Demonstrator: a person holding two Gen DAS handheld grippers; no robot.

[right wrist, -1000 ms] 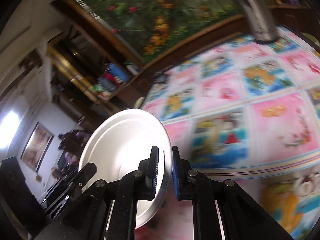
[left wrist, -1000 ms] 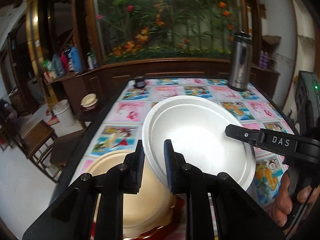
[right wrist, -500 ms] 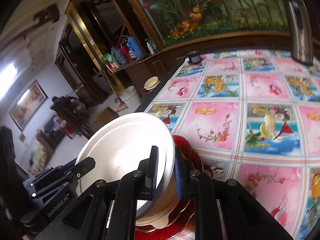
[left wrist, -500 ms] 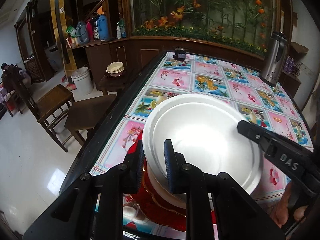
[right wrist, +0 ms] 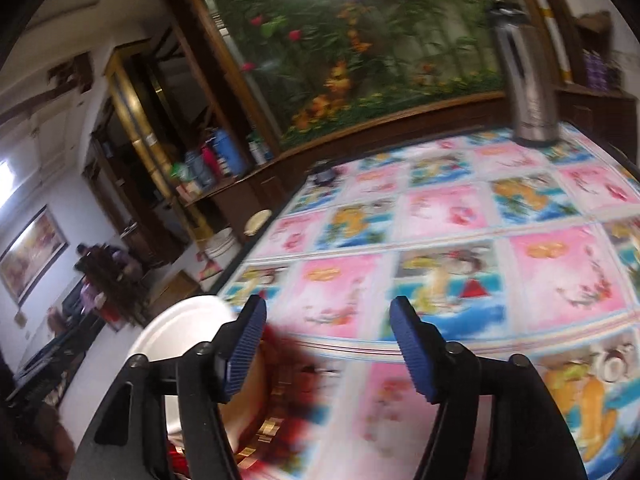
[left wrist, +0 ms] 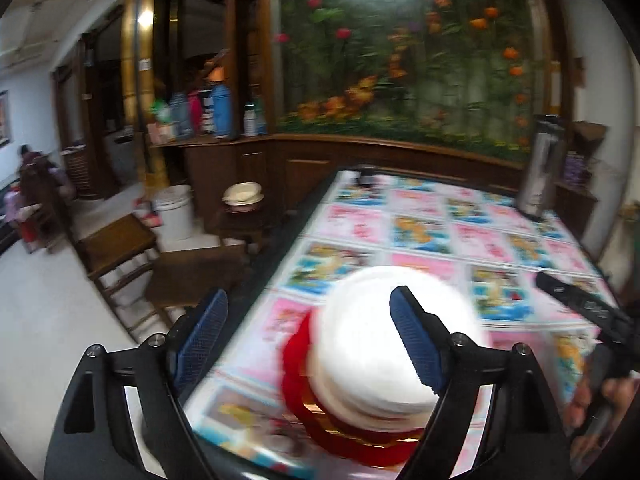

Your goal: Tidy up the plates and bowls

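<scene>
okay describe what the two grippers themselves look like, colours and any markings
Both match: the left gripper and right gripper have black angular frames with cut-out openings and silver screw heads, and their fingers carry blue ribbed pads. The right gripper's black body bears pale lettering, too blurred to read. No cables visible.

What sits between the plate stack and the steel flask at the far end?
Nothing: only bare patterned tablecloth between the plate stack and the flask, in the left wrist view.

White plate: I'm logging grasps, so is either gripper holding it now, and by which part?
Nothing is held. The left gripper and right gripper are both open, and the white plate rests on the stack.
</scene>
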